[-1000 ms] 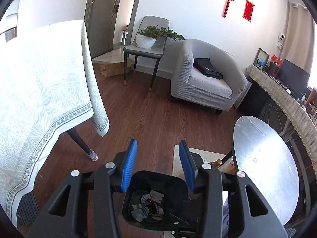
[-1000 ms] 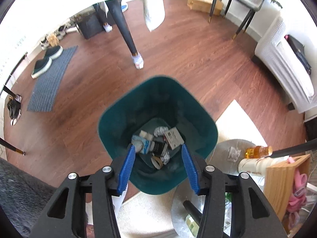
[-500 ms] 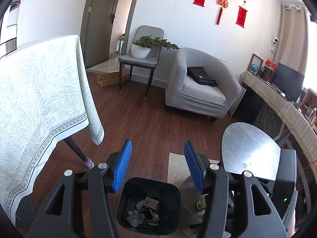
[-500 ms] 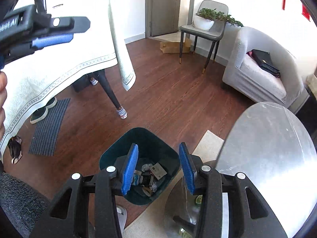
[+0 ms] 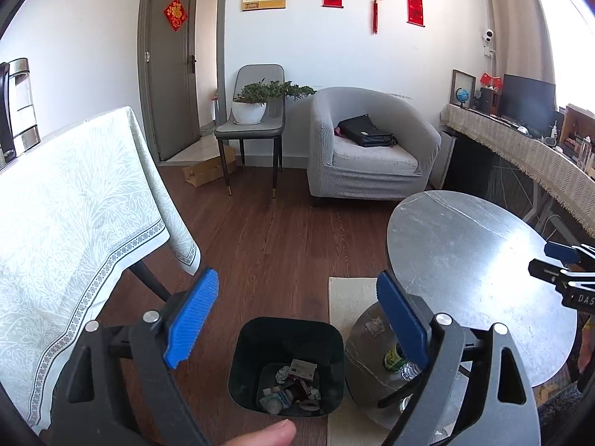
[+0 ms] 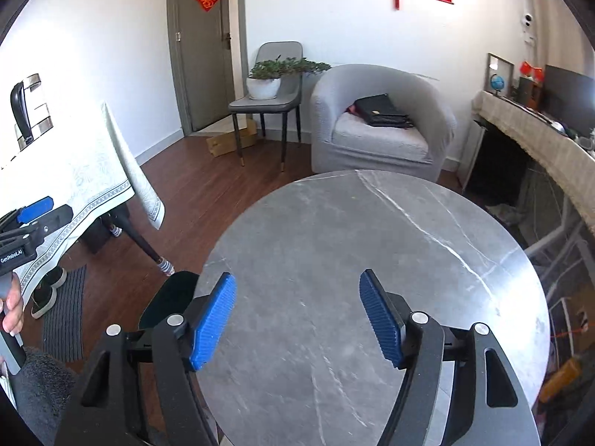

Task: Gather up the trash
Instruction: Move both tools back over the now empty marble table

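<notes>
The trash (image 5: 293, 386) lies in the bin (image 5: 286, 364) on the floor beside the tabletop (image 6: 372, 278). We see both grippers, left (image 5: 297, 319) and right (image 6: 297, 319), lifted away, jaws just opened and empty, so this drop seems finished.

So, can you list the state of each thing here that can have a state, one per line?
Left hand-held gripper: open, holding nothing, jaws just been opening.
Right hand-held gripper: open, holding nothing, jaws just been opening.
Trash bin: upright, no lid, partly filled with trash.
Door: ajar.
Monitor: screen dark.
Round marble table: top bare.
</notes>
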### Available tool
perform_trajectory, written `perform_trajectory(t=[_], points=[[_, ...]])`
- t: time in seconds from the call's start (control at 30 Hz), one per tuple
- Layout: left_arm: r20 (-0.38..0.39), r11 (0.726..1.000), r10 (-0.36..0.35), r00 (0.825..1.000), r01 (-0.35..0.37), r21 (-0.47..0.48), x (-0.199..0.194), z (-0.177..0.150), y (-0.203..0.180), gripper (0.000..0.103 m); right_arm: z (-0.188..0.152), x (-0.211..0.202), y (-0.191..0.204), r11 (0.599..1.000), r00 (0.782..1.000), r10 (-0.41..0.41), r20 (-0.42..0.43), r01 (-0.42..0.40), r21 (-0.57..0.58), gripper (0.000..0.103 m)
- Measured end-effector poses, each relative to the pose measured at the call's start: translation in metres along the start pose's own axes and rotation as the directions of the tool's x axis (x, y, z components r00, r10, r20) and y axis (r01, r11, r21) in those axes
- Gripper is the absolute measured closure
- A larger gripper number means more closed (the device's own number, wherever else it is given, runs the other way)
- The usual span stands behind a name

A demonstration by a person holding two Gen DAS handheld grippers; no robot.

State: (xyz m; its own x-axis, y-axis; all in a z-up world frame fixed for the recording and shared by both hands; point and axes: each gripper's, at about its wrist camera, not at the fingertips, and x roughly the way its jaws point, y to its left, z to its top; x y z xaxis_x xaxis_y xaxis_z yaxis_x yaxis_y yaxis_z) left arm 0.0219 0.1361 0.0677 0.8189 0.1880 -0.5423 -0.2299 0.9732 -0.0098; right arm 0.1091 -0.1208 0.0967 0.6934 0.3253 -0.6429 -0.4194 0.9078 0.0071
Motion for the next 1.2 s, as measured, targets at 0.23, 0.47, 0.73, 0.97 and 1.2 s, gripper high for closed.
perform_trajectory(t=[0.23,0.47,0.73,0.97,1.2], points=[[-0.003,0.999,0.046,0.999,-0.046,0.025,-0.02,-0.032,-0.013,0.007,-0.036,-0.05,-0.04,0.995,0.992,-0.095,0.077,0.094,0.02,0.011],[-0.027,0.998,0.04,0.999,-0.038,0.059,-0.018,-0.055,-0.036,0.007,-0.077,-0.061,-0.069,0.991,0.99,-0.12,0.068,0.115,0.071,0.01],[-0.047,0.999,0.014,0.999,-0.012,0.035,-0.011,-0.065,-0.04,0.007,-0.095,-0.06,-0.082,0.991,0.994,-0.081,0.067,0.073,0.116,0.009],[-0.072,0.999,0.003,0.997,0.0,0.034,-0.009,-0.066,-0.045,0.006,-0.093,-0.061,-0.074,0.996,0.996,-0.019,0.083,0.012,0.085,0.009],[-0.072,0.999,0.003,0.997,0.0,0.042,-0.01,-0.067,-0.05,0.006,-0.093,-0.065,-0.064,0.998,0.994,0.046,0.097,-0.05,0.043,0.008]])
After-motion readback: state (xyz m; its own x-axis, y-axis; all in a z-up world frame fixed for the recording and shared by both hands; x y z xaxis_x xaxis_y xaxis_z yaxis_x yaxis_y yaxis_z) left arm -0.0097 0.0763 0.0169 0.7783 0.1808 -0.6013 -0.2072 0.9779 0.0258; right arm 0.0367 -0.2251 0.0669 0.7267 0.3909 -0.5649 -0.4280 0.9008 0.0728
